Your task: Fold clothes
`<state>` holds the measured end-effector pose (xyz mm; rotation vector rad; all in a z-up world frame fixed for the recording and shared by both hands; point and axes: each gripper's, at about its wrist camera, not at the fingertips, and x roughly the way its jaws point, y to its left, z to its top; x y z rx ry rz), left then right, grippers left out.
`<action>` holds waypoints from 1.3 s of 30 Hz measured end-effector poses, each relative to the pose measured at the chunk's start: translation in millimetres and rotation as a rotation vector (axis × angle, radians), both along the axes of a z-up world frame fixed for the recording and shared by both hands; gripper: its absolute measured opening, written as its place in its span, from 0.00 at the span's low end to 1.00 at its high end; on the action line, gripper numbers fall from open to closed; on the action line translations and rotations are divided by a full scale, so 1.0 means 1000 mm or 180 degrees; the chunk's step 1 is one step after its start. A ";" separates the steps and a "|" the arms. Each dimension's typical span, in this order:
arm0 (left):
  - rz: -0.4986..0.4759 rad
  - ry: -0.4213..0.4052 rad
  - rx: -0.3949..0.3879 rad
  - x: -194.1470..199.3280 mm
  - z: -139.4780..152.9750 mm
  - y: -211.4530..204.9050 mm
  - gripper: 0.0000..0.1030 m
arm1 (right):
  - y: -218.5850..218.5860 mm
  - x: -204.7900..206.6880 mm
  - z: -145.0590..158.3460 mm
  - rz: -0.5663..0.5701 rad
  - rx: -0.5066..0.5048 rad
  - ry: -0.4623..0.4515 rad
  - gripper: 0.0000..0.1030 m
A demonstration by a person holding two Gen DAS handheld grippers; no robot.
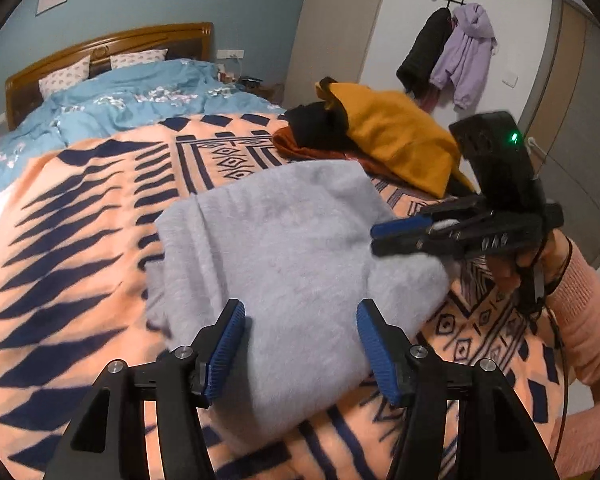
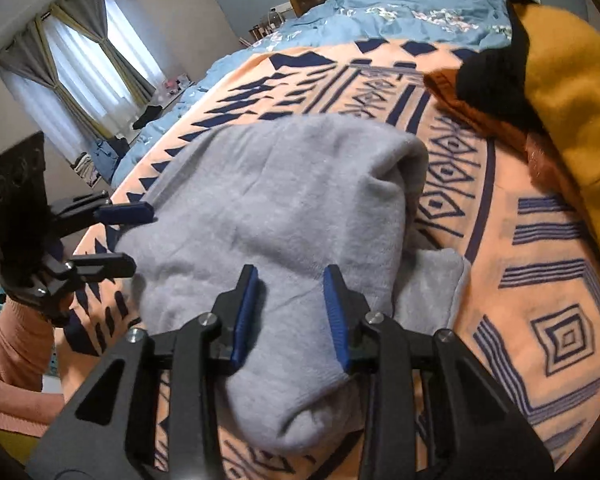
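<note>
Two sets of tongs, left (image 1: 300, 350) and right (image 2: 290, 314), hang open and empty over a folded grey garment (image 1: 292, 264) on the patterned bed blanket (image 1: 80, 280); its long axis runs toward 12 o'clock, unfolded clothes (image 2: 560, 80) wait at 2 o'clock.

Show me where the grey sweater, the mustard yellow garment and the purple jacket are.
grey sweater (image 1: 284, 240), left wrist view, middle of its folded top.
mustard yellow garment (image 1: 396, 136), left wrist view, its broad upper face.
purple jacket (image 1: 466, 52), left wrist view, its body below the wall hook.
</note>
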<state>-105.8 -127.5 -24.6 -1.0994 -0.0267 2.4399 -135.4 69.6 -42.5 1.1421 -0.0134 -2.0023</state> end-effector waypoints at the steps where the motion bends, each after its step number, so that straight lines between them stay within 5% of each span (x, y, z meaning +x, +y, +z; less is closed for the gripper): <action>1: 0.0010 -0.0003 -0.0025 0.002 -0.001 -0.002 0.59 | 0.001 0.003 0.008 0.0003 -0.0027 0.0081 0.35; 5: 0.0015 -0.0023 -0.0047 0.001 -0.008 -0.004 0.63 | -0.001 0.010 0.028 0.0053 -0.0110 0.0280 0.35; 8: 0.0033 -0.0038 0.0030 0.000 -0.010 -0.007 0.64 | -0.005 0.001 0.011 -0.0033 0.0074 0.0163 0.35; 12: 0.0063 -0.0095 0.0146 0.000 -0.018 -0.012 0.69 | 0.005 -0.013 -0.016 -0.0114 -0.0147 -0.0108 0.35; 20: 0.0350 -0.0052 0.0491 0.014 -0.010 -0.033 0.69 | 0.019 0.006 0.005 -0.0187 -0.0292 -0.0058 0.41; 23: 0.0415 -0.0029 0.0612 0.026 -0.005 -0.043 0.78 | 0.023 0.029 0.019 -0.0059 -0.0270 0.0155 0.43; 27: 0.0419 -0.0144 0.0450 0.028 -0.017 -0.038 0.79 | 0.017 0.042 0.007 0.0031 -0.0018 0.0185 0.44; 31: 0.0458 -0.0335 0.0516 0.024 -0.033 -0.037 0.79 | 0.021 0.037 0.002 -0.0022 -0.0160 0.0063 0.48; 34: 0.0495 -0.0373 0.0683 0.027 -0.035 -0.044 0.79 | 0.029 0.038 0.009 -0.0064 -0.0303 0.0035 0.58; 39: 0.0615 -0.0481 0.0876 0.036 -0.038 -0.059 0.82 | 0.066 0.030 0.009 -0.0478 -0.0581 -0.0118 0.93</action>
